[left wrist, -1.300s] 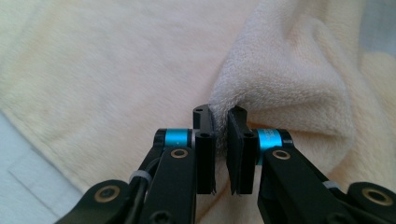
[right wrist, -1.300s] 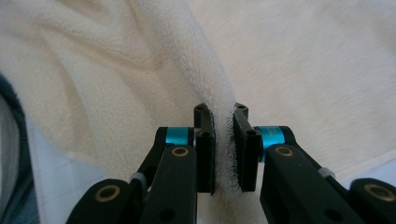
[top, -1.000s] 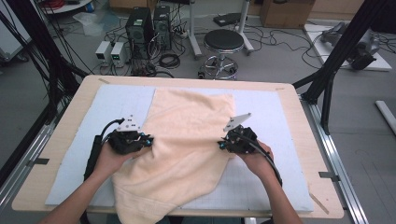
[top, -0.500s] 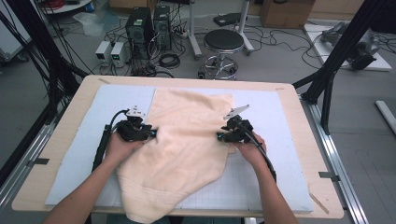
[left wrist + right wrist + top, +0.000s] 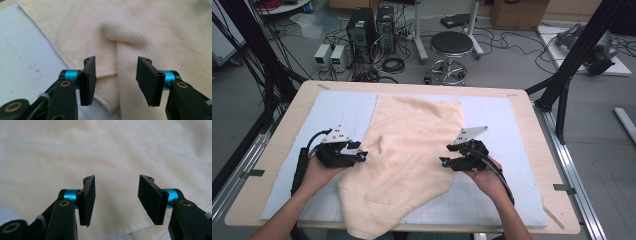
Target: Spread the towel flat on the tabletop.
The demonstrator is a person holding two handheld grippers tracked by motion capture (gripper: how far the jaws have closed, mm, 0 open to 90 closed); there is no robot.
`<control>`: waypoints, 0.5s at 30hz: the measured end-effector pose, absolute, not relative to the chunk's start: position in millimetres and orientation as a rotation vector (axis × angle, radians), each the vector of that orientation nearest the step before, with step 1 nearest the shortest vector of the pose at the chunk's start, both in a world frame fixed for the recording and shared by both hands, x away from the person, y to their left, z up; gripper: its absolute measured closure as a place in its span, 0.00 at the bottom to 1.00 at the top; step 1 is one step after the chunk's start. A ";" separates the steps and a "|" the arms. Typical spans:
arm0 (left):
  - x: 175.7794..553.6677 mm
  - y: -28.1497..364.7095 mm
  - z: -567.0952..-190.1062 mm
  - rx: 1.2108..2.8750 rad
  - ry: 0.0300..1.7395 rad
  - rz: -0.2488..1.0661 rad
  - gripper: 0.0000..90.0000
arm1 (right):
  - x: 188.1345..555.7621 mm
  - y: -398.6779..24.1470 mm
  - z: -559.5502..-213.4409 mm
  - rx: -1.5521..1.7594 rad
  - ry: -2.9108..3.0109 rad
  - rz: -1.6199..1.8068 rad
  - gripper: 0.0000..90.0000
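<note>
Fingers (image 5: 88, 80) of left gripper (image 5: 362, 157) and right gripper (image 5: 443, 162) just opened, parted and empty, at either side edge of peach towel (image 5: 409, 150), spread flat on pale mat (image 5: 339, 107) over counter (image 5: 292, 120).

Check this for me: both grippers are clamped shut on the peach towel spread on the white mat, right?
Not quite. The left gripper and right gripper have just been opening, pads clear of the peach towel, as both gripper views show. It does lie on the white mat.

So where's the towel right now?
High view: the towel lies mid-table on the mat, between both tools, its near end hanging over the table's front edge.
</note>
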State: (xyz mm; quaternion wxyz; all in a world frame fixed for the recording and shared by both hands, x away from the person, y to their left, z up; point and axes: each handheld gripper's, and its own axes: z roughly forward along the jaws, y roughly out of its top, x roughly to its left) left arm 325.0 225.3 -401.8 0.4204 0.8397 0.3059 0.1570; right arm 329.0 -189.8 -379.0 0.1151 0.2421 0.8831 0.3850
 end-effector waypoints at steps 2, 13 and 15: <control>315.7 226.0 -403.6 2.112 0.736 0.390 0.55 | 318.3 -186.8 -383.4 0.678 2.612 1.154 0.53; 288.4 230.9 -425.4 2.232 0.667 0.276 0.66 | 288.6 -175.9 -422.1 0.529 2.807 1.118 0.56; 290.4 228.6 -431.8 2.267 0.675 0.247 0.70 | 288.7 -174.9 -428.7 0.535 2.844 1.106 0.57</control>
